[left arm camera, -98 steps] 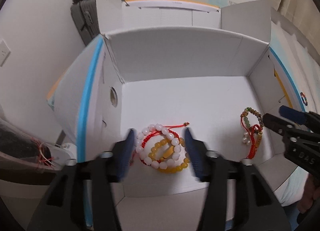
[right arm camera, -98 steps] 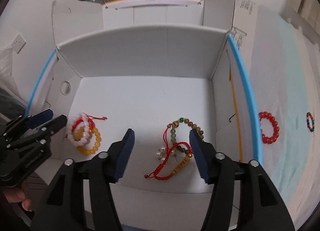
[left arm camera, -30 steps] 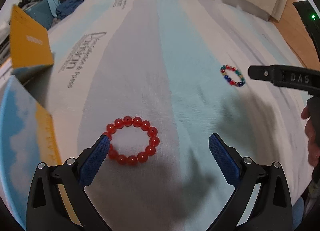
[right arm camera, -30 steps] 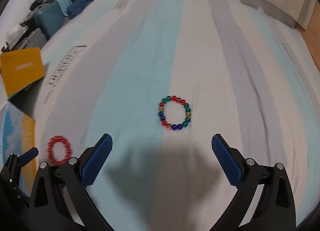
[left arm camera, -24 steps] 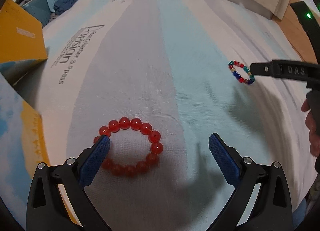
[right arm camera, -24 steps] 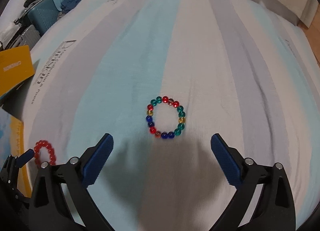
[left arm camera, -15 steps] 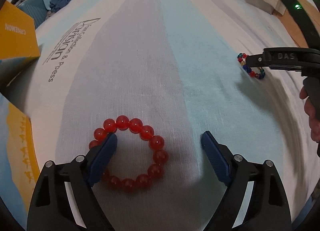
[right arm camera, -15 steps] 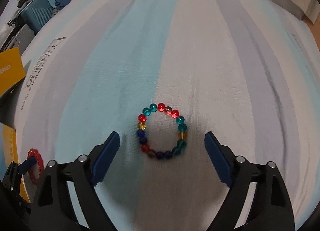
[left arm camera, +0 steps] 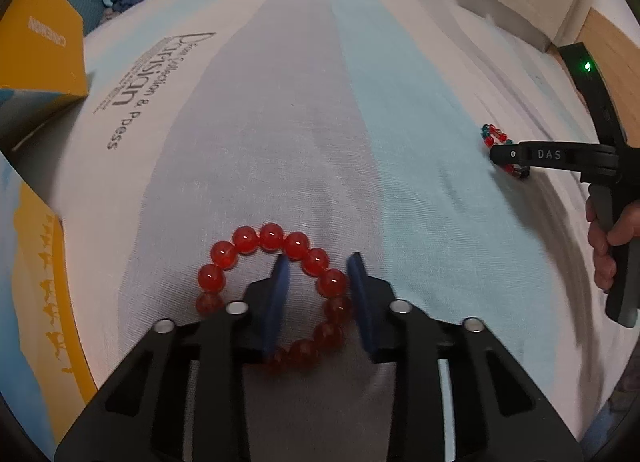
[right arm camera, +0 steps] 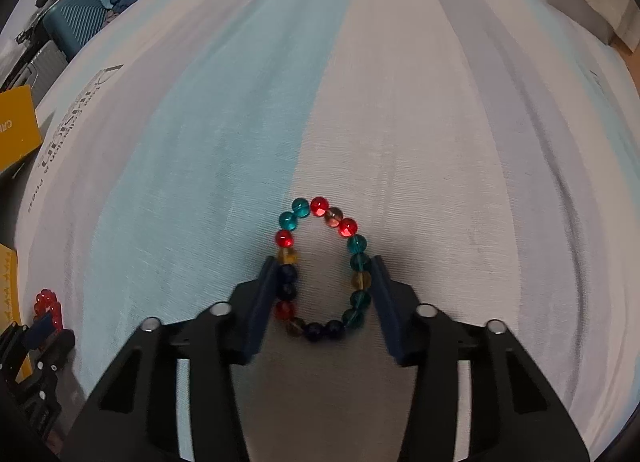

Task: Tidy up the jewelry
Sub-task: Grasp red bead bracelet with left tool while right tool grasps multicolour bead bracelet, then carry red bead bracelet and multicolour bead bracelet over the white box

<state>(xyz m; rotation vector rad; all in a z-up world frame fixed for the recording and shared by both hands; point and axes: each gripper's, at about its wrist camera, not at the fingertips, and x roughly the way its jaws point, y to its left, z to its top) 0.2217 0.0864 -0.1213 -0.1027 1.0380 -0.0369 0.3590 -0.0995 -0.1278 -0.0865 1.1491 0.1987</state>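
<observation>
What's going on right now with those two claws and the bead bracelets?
Left gripper closing across one side of red bracelet. Right gripper squeezing multicolour bracelet from both sides. Both on striped sheet. Nothing in the way.

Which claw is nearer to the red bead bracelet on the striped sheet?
Left. The left claw straddles one side of the red bead bracelet; the right claw is apart from it, around the multicoloured bracelet.

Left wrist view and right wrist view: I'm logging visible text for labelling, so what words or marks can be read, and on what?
"DAS" on the right gripper arm, in the left wrist view.
"Collection" in the print on the sheet; the big word beside it and the line ending "Pess" are unclear.
White word on the yellow box: upside down, not readable.
Sheet print in the right wrist view: too warped to read.
</observation>
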